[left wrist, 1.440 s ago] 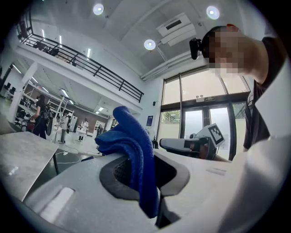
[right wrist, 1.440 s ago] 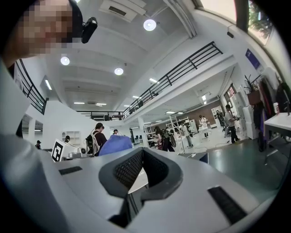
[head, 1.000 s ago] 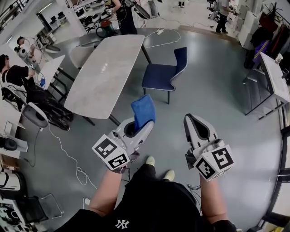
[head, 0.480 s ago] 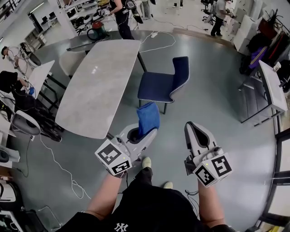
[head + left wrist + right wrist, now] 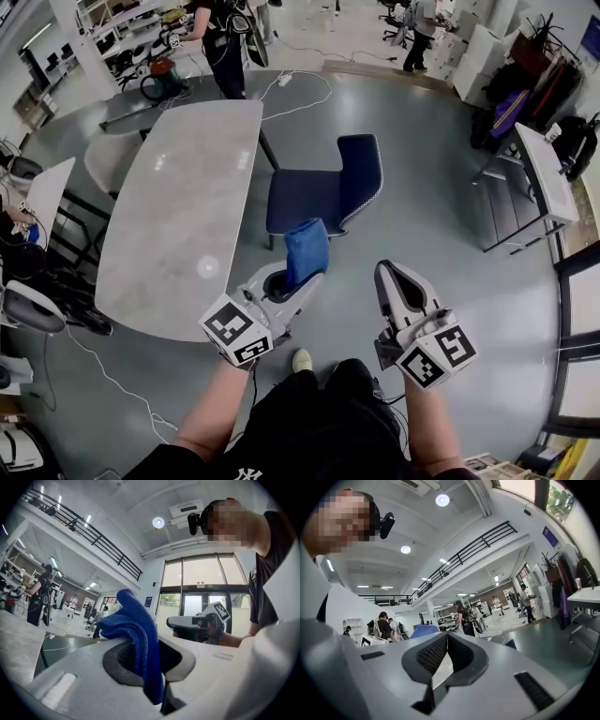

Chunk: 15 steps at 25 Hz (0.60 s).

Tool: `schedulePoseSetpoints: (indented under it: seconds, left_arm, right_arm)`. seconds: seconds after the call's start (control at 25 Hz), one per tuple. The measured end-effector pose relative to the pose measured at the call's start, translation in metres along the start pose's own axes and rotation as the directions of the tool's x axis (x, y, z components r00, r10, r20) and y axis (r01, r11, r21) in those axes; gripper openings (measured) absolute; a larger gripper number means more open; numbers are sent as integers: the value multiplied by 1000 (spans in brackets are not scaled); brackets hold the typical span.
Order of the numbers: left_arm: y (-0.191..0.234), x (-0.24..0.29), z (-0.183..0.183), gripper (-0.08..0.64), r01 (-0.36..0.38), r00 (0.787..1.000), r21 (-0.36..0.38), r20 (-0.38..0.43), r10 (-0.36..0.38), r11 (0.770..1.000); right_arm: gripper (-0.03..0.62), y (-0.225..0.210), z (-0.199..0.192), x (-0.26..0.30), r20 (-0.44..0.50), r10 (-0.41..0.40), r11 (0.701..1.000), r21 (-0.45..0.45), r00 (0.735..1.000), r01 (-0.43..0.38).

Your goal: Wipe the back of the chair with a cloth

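Grey floor (image 5: 441, 187) separates me from the navy padded chair (image 5: 361, 173), so my left gripper (image 5: 302, 274) carries the blue terry cloth (image 5: 307, 249) pinched in its fingers, ready, while the right gripper (image 5: 390, 271) has its fingers together, empty.

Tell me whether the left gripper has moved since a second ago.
Yes. The left gripper, shut on the cloth, has closed in on the chair; the cloth now overlaps its seat edge.

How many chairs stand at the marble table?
2: the blue chair right of the table, a pale chair left of it, in the head view; more may be hidden.
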<state>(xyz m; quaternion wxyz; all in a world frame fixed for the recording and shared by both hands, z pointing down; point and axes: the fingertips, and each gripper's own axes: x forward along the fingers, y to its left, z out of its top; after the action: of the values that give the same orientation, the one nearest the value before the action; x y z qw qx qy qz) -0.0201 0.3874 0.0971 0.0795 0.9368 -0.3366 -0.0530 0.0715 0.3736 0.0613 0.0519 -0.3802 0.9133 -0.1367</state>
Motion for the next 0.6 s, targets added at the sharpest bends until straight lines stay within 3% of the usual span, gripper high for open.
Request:
schedulePoseSetpoints:
  seconds: [0.32, 0.6]
  left_arm:
    - [63, 71, -14, 55, 59, 998, -5, -11, -60, 998]
    - [132, 160, -28, 54, 69, 995, 13, -76, -68, 998]
  right_arm:
    - [15, -72, 7, 51, 15, -64, 998, 23, 998, 64]
    - [15, -174, 15, 116, 7, -74, 996, 51, 997, 74]
